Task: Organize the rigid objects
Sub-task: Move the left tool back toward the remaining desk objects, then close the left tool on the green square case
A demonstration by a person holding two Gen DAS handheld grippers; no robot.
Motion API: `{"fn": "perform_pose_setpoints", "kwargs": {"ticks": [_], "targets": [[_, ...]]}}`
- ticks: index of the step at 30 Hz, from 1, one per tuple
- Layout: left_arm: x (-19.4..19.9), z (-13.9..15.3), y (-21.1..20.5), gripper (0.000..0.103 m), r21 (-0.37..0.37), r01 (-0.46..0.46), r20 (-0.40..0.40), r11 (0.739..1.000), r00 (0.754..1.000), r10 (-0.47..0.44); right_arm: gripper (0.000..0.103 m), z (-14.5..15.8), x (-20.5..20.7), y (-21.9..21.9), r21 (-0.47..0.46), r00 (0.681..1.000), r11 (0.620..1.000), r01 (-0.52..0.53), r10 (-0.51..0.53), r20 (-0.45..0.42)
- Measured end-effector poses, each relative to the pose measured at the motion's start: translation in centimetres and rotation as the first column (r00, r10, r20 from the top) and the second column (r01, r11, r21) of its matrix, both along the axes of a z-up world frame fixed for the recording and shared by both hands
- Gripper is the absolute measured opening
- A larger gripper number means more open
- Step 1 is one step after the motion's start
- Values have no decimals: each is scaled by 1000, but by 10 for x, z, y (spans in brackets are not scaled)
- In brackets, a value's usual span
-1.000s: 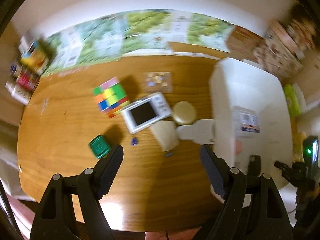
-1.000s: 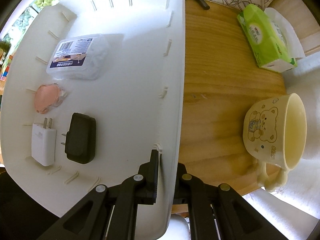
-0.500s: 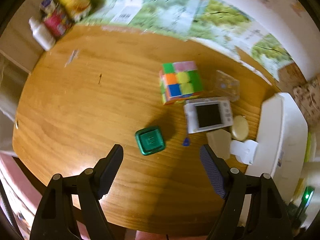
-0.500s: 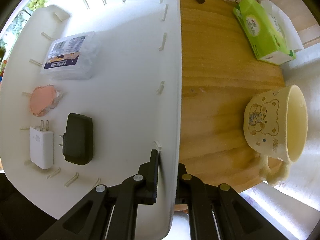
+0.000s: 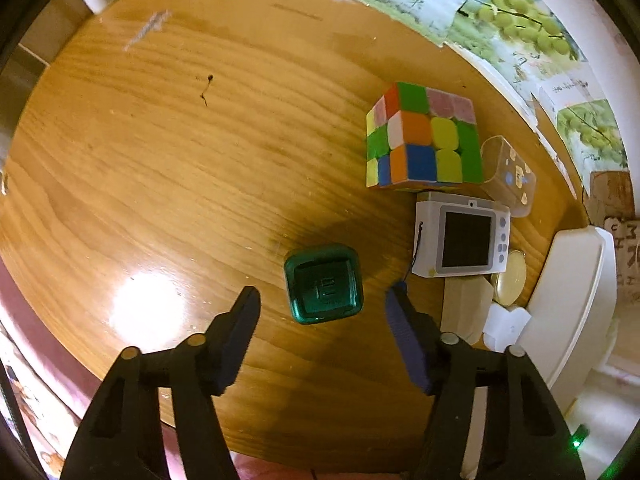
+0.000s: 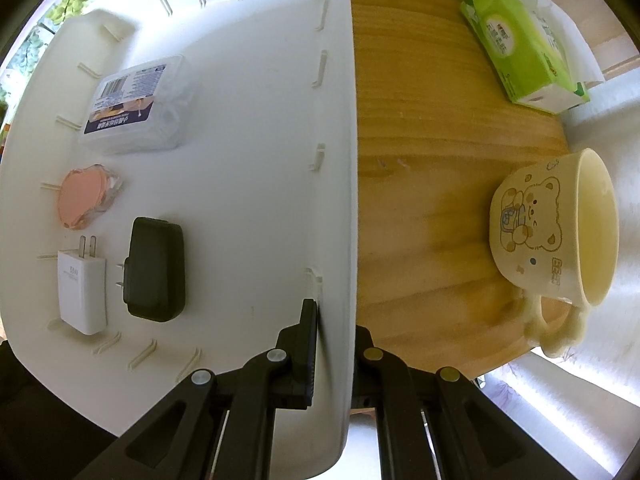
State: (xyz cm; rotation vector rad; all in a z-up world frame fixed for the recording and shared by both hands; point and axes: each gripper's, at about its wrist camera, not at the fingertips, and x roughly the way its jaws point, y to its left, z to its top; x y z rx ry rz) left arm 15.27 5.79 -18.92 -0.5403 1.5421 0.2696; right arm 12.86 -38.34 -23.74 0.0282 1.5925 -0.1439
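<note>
- The left gripper [image 5: 322,300] is hanging spread wide over the wooden table [image 5: 168,168], its fingers flanking a small green box [image 5: 323,283] without touching it.
- At two o'clock from the box, a colourful puzzle cube [image 5: 424,138] is sitting just beside a white toy camera [image 5: 462,236].
- The right gripper [image 6: 334,316] is pinching the wall of a white bin [image 6: 336,128].
- Inside the bin, at nine o'clock from that gripper, a black charger [image 6: 155,269] and a white charger [image 6: 83,292] are lying side by side.
- A bear mug [image 6: 554,232] is lying at three o'clock on the table.

Both wrist views look down; share white bin [image 5: 572,308].
</note>
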Motion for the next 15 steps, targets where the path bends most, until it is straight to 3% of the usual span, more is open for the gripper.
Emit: {"fn": "perform_pose_setpoints", "kwargs": {"ticks": [6, 15], "targets": [[3, -4, -1, 48, -13, -1, -7, 1000, 1000, 1, 8, 0, -3, -1, 0, 1000, 1000, -1, 1, -1], [8, -6, -1, 44, -1, 0, -3, 1000, 1000, 0, 8, -4, -3, 1, -5, 1000, 1000, -6, 6, -8]]}}
